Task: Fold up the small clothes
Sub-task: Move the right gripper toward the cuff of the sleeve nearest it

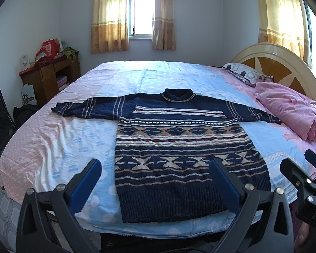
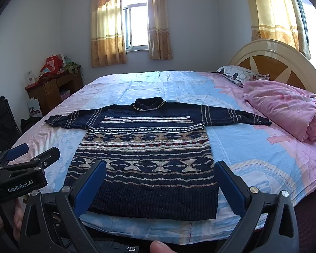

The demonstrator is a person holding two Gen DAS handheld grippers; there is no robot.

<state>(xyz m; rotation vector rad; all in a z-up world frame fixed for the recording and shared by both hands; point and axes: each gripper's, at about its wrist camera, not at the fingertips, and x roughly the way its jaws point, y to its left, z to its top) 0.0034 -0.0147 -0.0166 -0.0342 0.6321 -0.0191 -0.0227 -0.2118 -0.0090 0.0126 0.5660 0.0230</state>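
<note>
Sweater: a navy knit sweater with cream, tan and red bands lies flat and face up on the bed, both sleeves spread straight out to the sides, collar toward the far edge.
Hem: the ribbed bottom hem sits just inside the bed's near edge, closest to the two grippers.
Left sleeve end: reaches toward the bed's left edge, resting on pink-dotted sheet.
Right sleeve end: stops just beside a folded pink quilt near the headboard.
Left gripper: the left gripper hovers above the near edge, its blue-padded fingers spread wide apart with nothing between them; seen past them is the sweater's left lower half.
Right gripper: the right gripper also has its fingers spread wide and empty, framing the hem area from above the near edge.
Contact: neither gripper touches the sweater.
Side by side: each gripper shows at the edge of the other's view, the two near each other.
Pillow: a patterned pillow lies against the headboard, behind the quilt.
Room: a wooden desk piled with red items stands past the bed's left edge; curtains hang at the window.
</note>
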